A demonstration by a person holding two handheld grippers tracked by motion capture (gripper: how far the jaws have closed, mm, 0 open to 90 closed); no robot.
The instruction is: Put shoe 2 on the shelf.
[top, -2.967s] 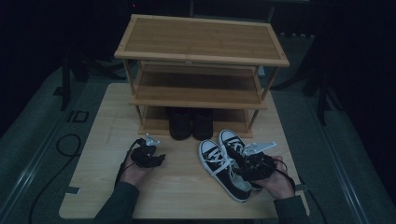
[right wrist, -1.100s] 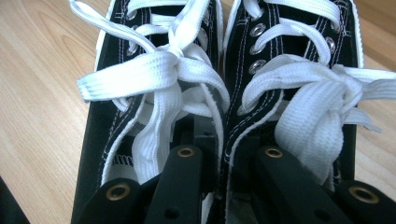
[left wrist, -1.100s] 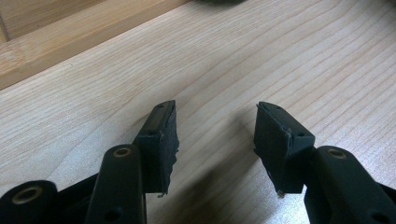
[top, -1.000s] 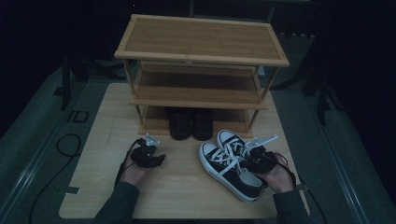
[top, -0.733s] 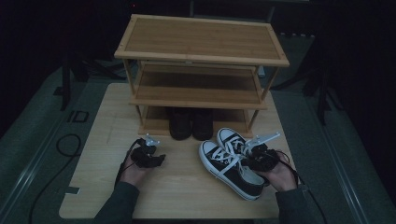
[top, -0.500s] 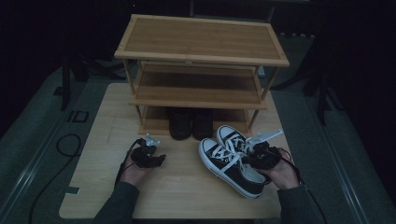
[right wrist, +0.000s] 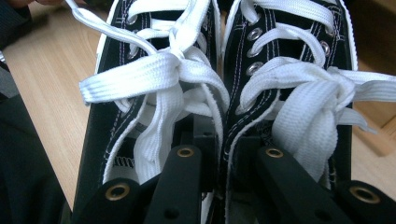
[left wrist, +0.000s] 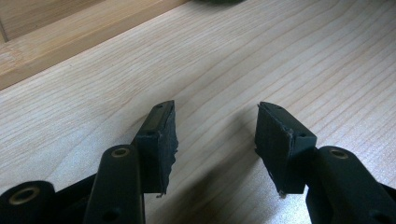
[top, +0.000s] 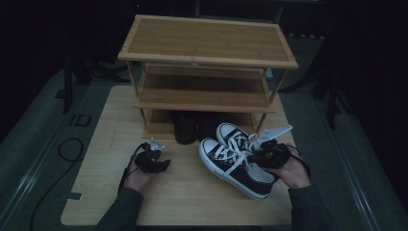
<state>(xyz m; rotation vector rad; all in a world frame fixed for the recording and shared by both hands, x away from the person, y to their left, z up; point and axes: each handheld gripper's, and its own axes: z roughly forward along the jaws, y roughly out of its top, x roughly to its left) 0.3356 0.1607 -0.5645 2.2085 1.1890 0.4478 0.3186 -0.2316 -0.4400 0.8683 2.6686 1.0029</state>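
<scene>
Right gripper clamped on the inner walls of both black sneakers, now lifting them toward the shoe rack, shelving likely next; left gripper open, idle on tabletop.

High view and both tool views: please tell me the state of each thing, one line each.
Sneakers: laced and tied, pinched together by their inner sides.
Right tool: shut on the sneakers.
Left tool: open, holding nothing, over the table.
Dark shoes: standing on the bottom level of the rack.
</scene>
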